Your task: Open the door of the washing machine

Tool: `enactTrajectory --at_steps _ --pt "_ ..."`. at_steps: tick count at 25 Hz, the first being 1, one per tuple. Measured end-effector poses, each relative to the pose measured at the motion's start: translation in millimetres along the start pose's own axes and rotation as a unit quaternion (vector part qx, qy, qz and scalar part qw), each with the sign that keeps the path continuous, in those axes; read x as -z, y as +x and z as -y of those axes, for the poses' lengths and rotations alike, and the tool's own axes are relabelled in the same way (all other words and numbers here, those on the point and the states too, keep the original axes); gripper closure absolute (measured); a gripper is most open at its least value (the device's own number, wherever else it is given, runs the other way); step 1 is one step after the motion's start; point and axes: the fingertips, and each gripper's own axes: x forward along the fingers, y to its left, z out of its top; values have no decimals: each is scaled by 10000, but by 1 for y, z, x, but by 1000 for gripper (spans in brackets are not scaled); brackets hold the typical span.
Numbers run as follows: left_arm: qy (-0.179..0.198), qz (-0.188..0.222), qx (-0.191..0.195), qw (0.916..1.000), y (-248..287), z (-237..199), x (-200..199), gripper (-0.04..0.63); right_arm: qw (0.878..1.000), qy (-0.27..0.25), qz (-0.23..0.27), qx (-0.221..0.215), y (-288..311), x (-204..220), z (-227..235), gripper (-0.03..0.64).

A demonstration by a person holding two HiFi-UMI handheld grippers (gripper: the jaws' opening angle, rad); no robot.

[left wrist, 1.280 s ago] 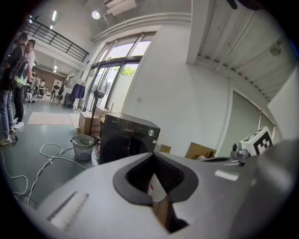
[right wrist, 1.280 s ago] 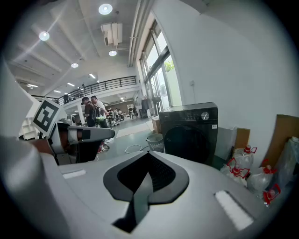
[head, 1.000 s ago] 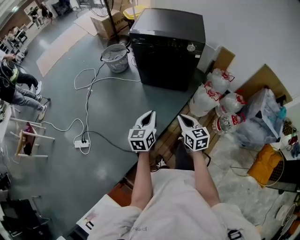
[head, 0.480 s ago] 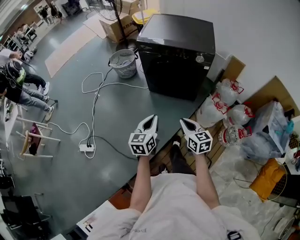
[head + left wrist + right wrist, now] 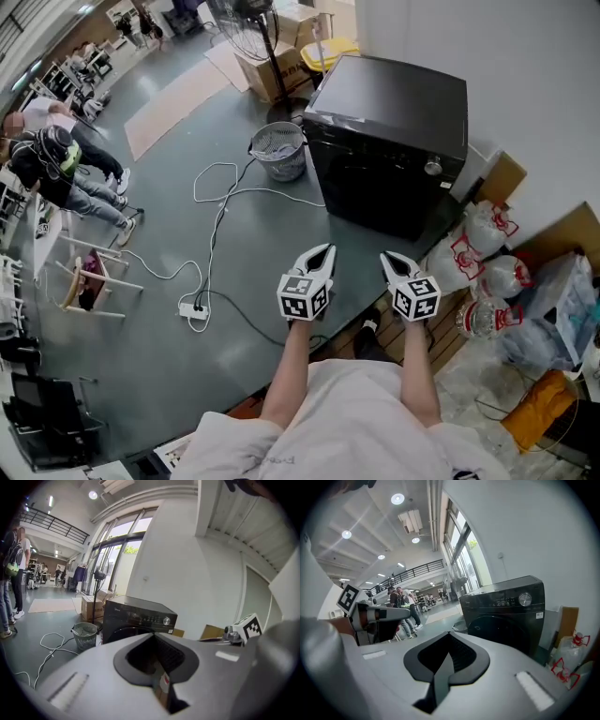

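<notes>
The black washing machine (image 5: 389, 141) stands against the white wall, its round door (image 5: 497, 630) closed, with a silver knob (image 5: 432, 168) at the top right of its front. In the left gripper view the washing machine (image 5: 138, 620) shows ahead across the floor. My left gripper (image 5: 323, 251) and right gripper (image 5: 389, 259) are held side by side in the air, short of the machine's front. Both are shut with nothing between their jaws.
A mesh waste bin (image 5: 279, 150) sits left of the machine, with white cables and a power strip (image 5: 194, 310) on the grey floor. Plastic bags (image 5: 487, 253) and cardboard lie to the right. A standing fan (image 5: 253, 28), boxes and people (image 5: 56, 159) are at the far left.
The machine has come closer and shifted right and down in the head view as I walk toward it. Both grippers stay shut and side by side.
</notes>
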Motion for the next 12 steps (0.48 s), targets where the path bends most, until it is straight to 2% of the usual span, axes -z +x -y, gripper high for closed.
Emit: enactTrajectory --at_steps 7,12 --pt "130 -182 -141 9997 44 -11 -15 540 9996 263 -13 -42 32 -15 46 617" --pt "176 -308 -337 9988 70 -23 -19 540 9997 204 -55 -135 56 -29 65 617"
